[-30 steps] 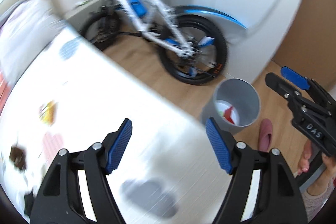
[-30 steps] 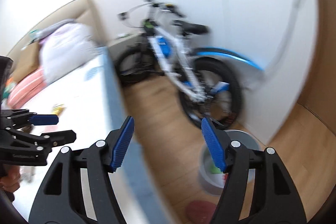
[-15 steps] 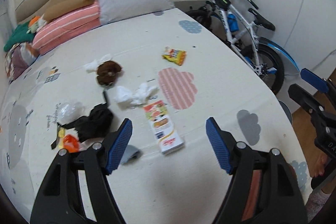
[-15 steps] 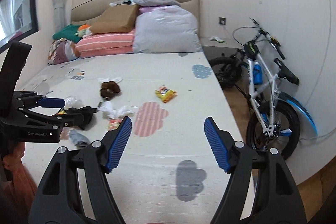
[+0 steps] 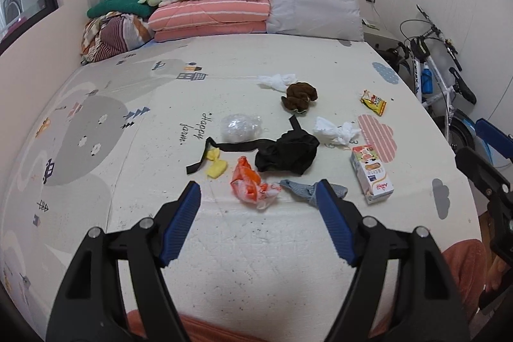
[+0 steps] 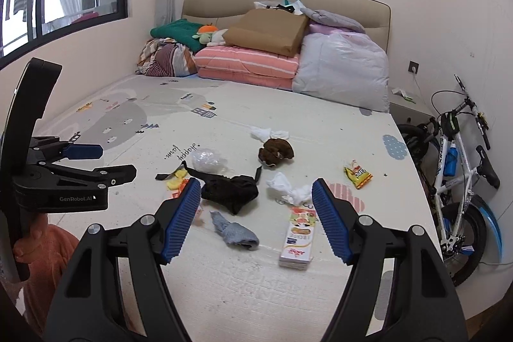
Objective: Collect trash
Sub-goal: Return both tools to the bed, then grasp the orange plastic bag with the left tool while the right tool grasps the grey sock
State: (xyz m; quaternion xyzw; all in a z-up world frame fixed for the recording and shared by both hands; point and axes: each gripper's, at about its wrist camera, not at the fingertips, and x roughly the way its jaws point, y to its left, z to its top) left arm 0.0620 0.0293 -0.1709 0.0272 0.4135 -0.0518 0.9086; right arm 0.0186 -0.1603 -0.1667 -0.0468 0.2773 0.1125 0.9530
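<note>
Trash: scattered mid-mattress (image 5: 256,262), ahead of both grippers, none between the pads.
Left gripper (image 5: 259,225): jaws spread, empty; orange wrapper (image 5: 251,186) just beyond its tips, grey sock (image 5: 304,191) behind its right pad.
Right gripper (image 6: 256,218): jaws apart, nothing held; sock and milk carton (image 6: 298,241) lie nearest.
Count: white tissue wads, two (image 5: 335,130); carton, one; yellow snack packet (image 5: 373,101), one; clear plastic ball (image 5: 239,127), one (black garment (image 5: 285,154) alongside).
Beyond: bicycle (image 6: 458,156) beside the bed.
</note>
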